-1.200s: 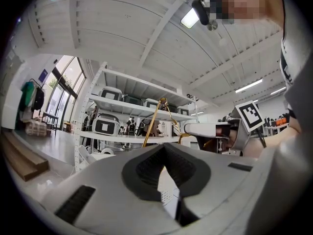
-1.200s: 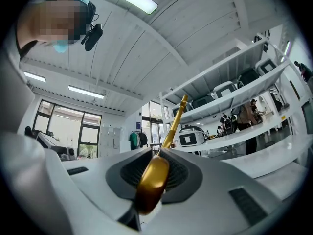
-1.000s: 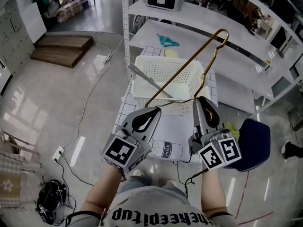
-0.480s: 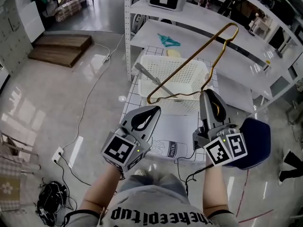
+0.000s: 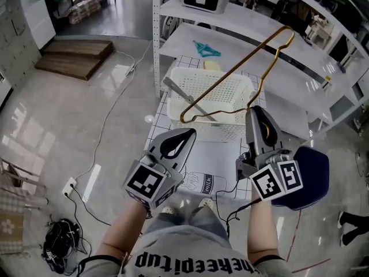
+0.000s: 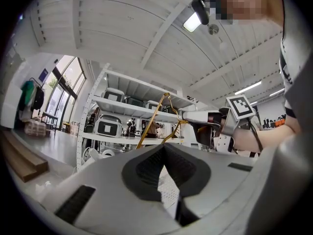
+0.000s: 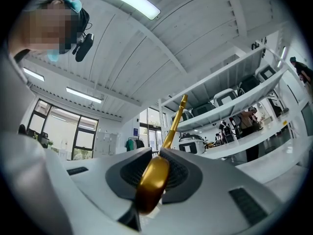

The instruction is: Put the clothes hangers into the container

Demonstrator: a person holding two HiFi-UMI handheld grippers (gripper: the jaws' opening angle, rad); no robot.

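Observation:
A gold wire hanger (image 5: 236, 69) slants up over the white mesh basket (image 5: 210, 130), hook end highest at the right. My right gripper (image 5: 259, 112) is shut on its lower end, just in front of the basket's right corner. In the right gripper view the gold hanger (image 7: 154, 180) sits clamped between the dark pads (image 7: 183, 173). A grey hanger (image 5: 187, 100) lies inside the basket. My left gripper (image 5: 183, 135) hovers in front of the basket's left corner, shut and empty. From the left gripper view the gold hanger (image 6: 151, 126) and the right gripper (image 6: 195, 117) show ahead.
The basket stands on a gridded white sheet (image 5: 216, 169) low on a white metal rack (image 5: 154, 51). A teal hanger (image 5: 204, 49) lies on the shelf behind it. A dark blue stool (image 5: 311, 175) is by my right hand. Cables (image 5: 109, 131) and a wooden pallet (image 5: 75, 59) lie on the floor.
My right gripper has carried the gold hanger slightly farther forward and to the right, so its low corner now hangs over the basket. The left gripper has stayed put.

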